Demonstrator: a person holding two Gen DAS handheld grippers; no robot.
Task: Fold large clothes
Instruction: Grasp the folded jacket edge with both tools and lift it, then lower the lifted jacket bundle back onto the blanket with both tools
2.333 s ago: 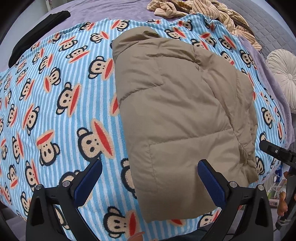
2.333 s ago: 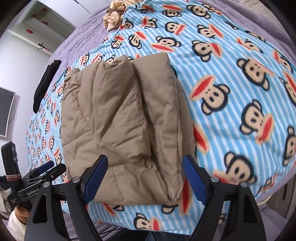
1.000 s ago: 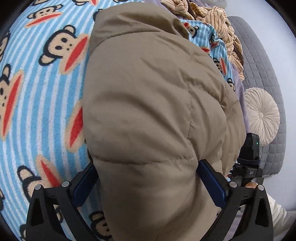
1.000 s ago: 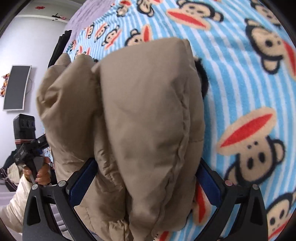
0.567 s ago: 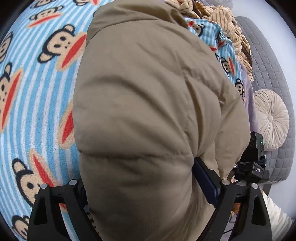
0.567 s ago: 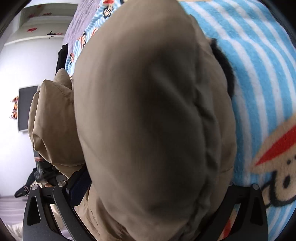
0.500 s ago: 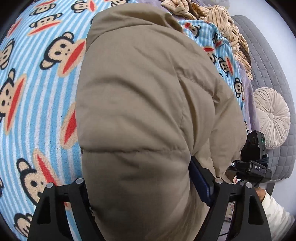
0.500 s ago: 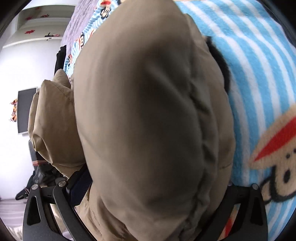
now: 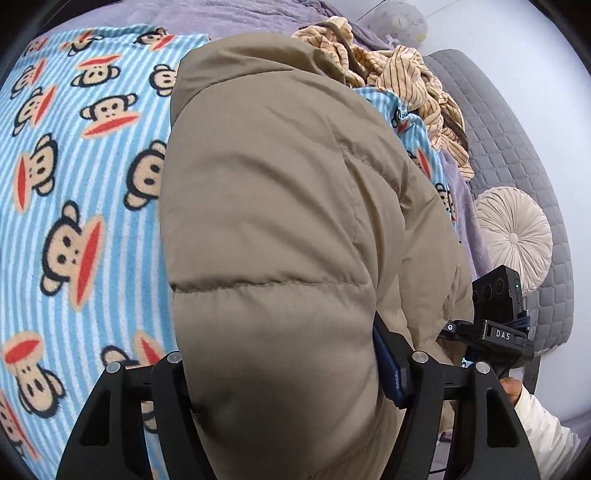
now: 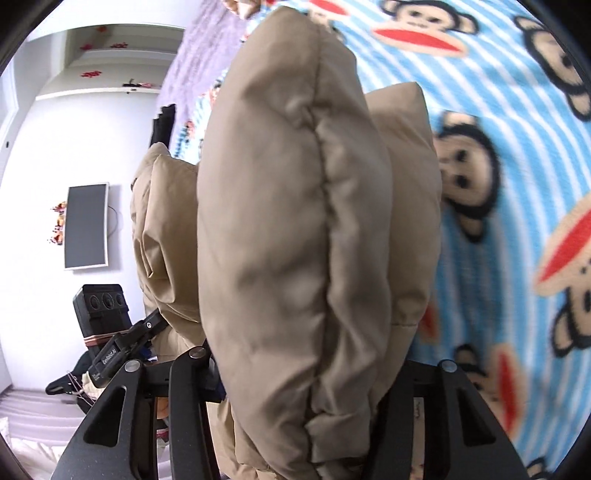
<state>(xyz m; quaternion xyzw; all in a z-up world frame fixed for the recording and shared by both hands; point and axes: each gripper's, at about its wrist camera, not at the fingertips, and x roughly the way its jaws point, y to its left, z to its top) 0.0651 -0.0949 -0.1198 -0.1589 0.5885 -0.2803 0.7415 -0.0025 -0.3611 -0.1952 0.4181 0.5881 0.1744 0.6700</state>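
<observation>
In the left wrist view, the monkey-print blanket (image 9: 74, 192), blue-and-white striped, fills the left half of the frame. The tan puffer jacket (image 9: 273, 229) rises from the bottom centre to the upper middle, bulging over the blanket and covering most of the left gripper (image 9: 280, 373). Its jaws have just been closing and now squeeze the padded near edge of the jacket between them; only the right blue pad shows, pressed into the fabric, the left one is buried. Above and right of the jacket lies a crumpled beige striped garment (image 9: 406, 77) on the purple bedspread (image 9: 229, 14). Farther right stand a grey quilted headboard (image 9: 517, 155) and a round cream pleated cushion (image 9: 513, 236). At the lower right edge the right gripper's black body appears, with a hand in a white sleeve (image 9: 543, 424) beneath it.

In the right wrist view, a wall-mounted screen (image 10: 85, 225) hangs at the left on a white wall, and below it sits the left gripper's camera block. The jacket stands in thick folded layers through the centre, from the bottom edge to the top. The right gripper (image 10: 306, 373) has just been closing too and is clamped on these layers; both pads are hidden in the fabric. The blanket covers the right side of the frame.
</observation>
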